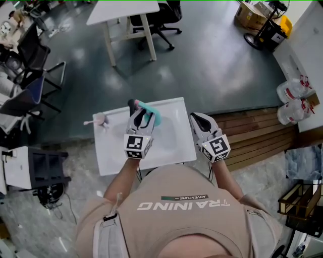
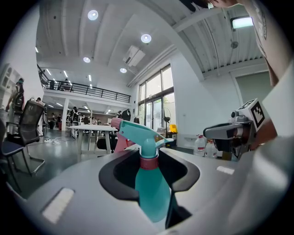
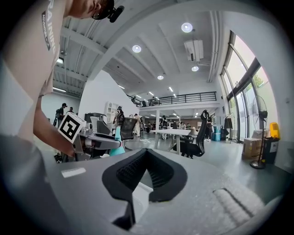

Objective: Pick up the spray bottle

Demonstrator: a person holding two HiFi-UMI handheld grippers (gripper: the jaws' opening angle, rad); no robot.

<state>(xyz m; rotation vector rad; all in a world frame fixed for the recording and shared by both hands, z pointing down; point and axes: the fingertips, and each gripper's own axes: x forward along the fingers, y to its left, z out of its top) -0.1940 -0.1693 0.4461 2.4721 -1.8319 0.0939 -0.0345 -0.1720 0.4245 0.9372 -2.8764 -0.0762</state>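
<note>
The teal spray bottle (image 1: 153, 114) has a red collar and a pink trigger. My left gripper (image 1: 141, 113) is shut on it over the small white table (image 1: 171, 146). In the left gripper view the bottle (image 2: 151, 188) stands upright between the black pads (image 2: 118, 176), which clamp it just under the collar, and my left gripper (image 2: 149, 158) points level. My right gripper (image 1: 198, 118) hovers at the table's right edge, holding nothing. Its tips (image 3: 147, 153) meet in the right gripper view. That view also shows the left gripper (image 3: 94, 140) with the bottle (image 3: 117, 148) at the left.
A small pink object (image 1: 99, 119) lies at the table's left edge. Office chairs (image 1: 30, 75) and a black cabinet (image 1: 45, 169) stand at the left, and another white table (image 1: 123, 15) at the back. Water jugs (image 1: 292, 101) sit beside a wooden platform (image 1: 262, 136) at the right.
</note>
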